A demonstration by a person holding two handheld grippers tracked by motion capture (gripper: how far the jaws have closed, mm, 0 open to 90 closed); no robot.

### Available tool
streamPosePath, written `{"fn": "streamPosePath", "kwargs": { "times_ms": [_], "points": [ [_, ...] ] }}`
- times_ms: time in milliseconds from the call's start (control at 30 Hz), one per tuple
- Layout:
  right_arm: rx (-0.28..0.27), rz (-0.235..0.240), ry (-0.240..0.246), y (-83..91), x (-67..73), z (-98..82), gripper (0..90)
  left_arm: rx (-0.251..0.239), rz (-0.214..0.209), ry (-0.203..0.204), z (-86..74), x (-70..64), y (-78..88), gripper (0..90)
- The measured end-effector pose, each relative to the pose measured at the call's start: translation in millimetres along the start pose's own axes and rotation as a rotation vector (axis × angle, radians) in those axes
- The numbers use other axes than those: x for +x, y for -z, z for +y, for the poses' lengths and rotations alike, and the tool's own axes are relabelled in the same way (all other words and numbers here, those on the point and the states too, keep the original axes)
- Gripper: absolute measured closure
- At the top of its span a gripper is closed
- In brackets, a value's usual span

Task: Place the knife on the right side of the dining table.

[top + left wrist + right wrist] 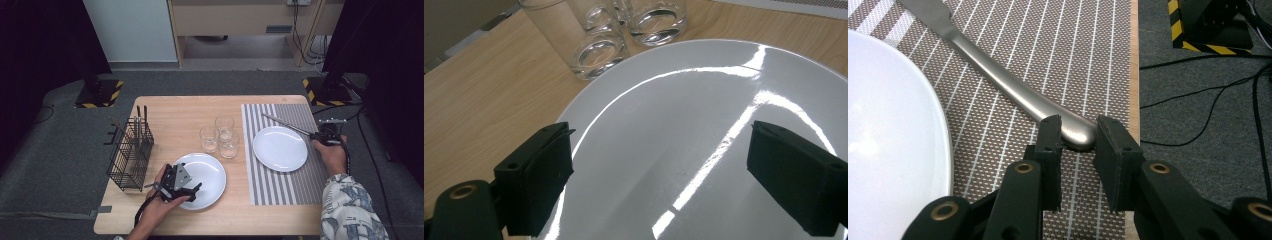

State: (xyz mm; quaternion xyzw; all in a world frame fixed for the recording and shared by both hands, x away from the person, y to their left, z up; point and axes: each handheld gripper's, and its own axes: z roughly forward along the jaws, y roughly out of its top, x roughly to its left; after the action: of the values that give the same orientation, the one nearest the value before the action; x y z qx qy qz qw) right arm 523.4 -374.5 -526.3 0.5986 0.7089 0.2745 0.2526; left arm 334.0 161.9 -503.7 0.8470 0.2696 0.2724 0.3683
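A metal table knife (287, 125) (998, 75) lies slanted on the striped placemat (280, 185) (1073, 45), to the right of a white plate (280, 148) (888, 125). My right gripper (320, 136) (1078, 127) is shut on the rounded end of the knife's handle, close to the table's right edge. My left gripper (192, 190) (664, 150) hovers open over the near left part of a second white plate (210, 172) (674, 100). Nothing is between its fingers.
Three clear glasses (220, 136) (599, 50) stand close together between the two plates. A black wire basket (131, 155) holding cutlery stands at the table's left edge. Cables and a yellow-and-black striped base (1208, 25) are on the floor to the right.
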Motion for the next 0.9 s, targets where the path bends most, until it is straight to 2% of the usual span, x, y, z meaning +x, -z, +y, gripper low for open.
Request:
{"fn": "streamPosePath", "kwargs": {
  "times_ms": [167, 467, 700, 900],
  "points": [
    [0.001, -0.005, 0.016, 0.4, 1.2, 0.0, 72.7, -0.002, 0.002, -0.006, 1.0, -1.2, 0.4, 10.4],
    [0.004, -0.011, 0.014, -0.3, 2.4, 1.5, 73.0, -0.004, -0.005, 0.002, 0.4, 0.0, 0.6, 10.7],
    [0.001, 0.001, 0.027, -0.8, 6.4, 4.0, 73.3, 0.004, -0.004, -0.003, -0.1, 0.0, -0.2, 10.8],
    [-0.006, 0.006, 0.011, 0.3, 9.0, 4.9, 72.6, 0.005, -0.003, -0.006, -0.1, 0.4, 0.1, 10.9]
  ]
}}
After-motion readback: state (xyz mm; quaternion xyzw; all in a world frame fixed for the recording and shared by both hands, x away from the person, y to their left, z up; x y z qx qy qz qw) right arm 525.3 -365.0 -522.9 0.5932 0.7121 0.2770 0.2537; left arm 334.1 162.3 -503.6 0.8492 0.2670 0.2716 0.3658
